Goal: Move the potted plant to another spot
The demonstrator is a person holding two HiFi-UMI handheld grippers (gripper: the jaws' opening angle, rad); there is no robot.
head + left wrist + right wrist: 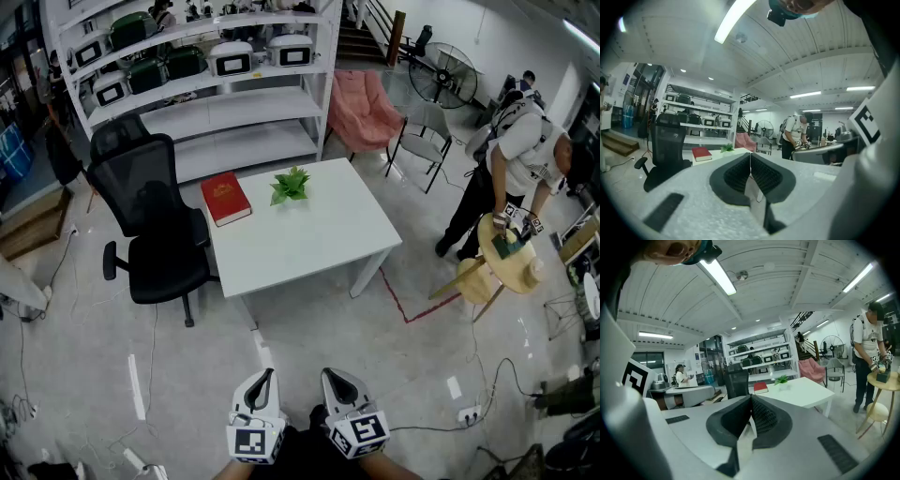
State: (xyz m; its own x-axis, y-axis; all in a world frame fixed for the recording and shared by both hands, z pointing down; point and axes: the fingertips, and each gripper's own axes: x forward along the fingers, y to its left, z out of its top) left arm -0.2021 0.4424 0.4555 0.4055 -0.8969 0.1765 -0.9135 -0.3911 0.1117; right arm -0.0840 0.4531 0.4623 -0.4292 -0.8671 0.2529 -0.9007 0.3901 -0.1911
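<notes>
In the head view, you are holding the left gripper (265,378) and right gripper (331,378) low, well apart from the white worktop (309,246). The potted plant (290,185) is sitting near its far edge, beside a red book (226,198). In the left gripper view, the jaws are pressing together, empty. In the right gripper view, the jaws are likewise meeting on nothing.

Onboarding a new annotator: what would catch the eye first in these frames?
The white square table stands out mid-room, bearing a small green potted plant near its far edge and a red book at its far left corner. A black mesh office chair stands at the table's left side. The left gripper and right gripper hang shut and empty at the bottom edge, well short of the table.
</notes>
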